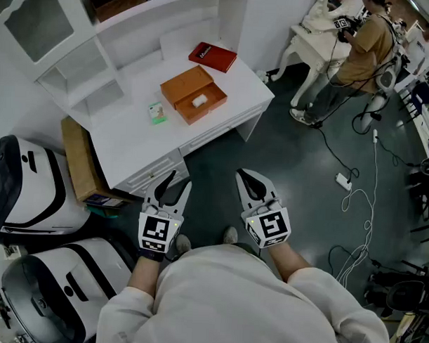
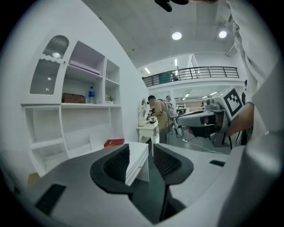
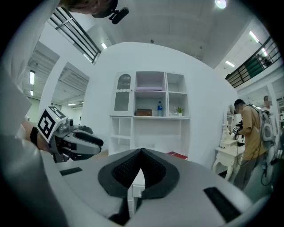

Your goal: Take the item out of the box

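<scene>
An open orange box (image 1: pixel 192 95) sits on the white desk (image 1: pixel 131 147), with a small white item (image 1: pixel 199 101) lying inside it. Both grippers hang over the dark floor in front of the desk, well short of the box. My left gripper (image 1: pixel 176 180) is open and empty; in its own view, between the left gripper (image 2: pixel 141 153) jaws, the desk's corner (image 2: pixel 138 163) shows. My right gripper (image 1: pixel 244 174) is shut on nothing, and in its own view the right gripper (image 3: pixel 142 151) jaws meet at their tips. The box is hidden in both gripper views.
A red box (image 1: pixel 212 56) and a small green packet (image 1: pixel 157 113) also lie on the desk. Cardboard (image 1: pixel 78 159) leans at the desk's left, beside white-and-black cases (image 1: pixel 31 189). A person (image 1: pixel 359 46) stands at the far right; cables and a power strip (image 1: pixel 343 181) lie on the floor.
</scene>
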### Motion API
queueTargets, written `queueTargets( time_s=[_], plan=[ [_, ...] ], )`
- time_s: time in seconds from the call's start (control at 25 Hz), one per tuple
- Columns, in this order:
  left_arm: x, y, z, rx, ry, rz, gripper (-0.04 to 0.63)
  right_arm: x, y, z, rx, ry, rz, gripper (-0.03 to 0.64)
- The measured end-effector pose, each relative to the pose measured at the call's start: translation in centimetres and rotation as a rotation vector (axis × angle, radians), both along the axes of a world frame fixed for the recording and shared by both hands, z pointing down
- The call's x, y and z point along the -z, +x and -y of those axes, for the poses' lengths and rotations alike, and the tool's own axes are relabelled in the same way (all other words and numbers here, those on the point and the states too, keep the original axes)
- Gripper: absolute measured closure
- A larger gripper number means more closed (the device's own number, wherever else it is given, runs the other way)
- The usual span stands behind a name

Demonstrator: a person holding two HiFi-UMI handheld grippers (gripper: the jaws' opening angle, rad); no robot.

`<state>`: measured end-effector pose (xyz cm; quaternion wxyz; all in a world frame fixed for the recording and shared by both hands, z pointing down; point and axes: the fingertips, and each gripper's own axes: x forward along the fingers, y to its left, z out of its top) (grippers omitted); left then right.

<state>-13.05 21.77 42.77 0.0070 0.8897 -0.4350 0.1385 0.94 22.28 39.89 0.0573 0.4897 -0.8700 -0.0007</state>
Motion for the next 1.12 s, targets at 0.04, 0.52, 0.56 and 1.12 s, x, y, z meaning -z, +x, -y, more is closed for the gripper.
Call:
queueTargets(
  time_s=[0.04,0.52,0.56,1.12],
  plan=[
    [0.0,0.1,0.0,0.001,-0.001,0.0,0.42,0.0,0.1,0.0,0.002,-0.001,0.0,0.595],
    [-0.6,0.7,-0.1,0.001,-0.021,0.008,0.42,-0.2,0.5,0.0,0.012,-0.007,0.005,0.595],
    [-0.6,0.7,-0.2,0.0,-0.022,0.01,0.42,-0.3,0.6,-0.1,0.013,-0.008,0.006,0.595],
    [-1.2,1.0,-0.3,0.014,-0.04,0.012,0.42,-0.7,0.8,0.1,0.039,-0.02,0.017,0.594]
  ],
)
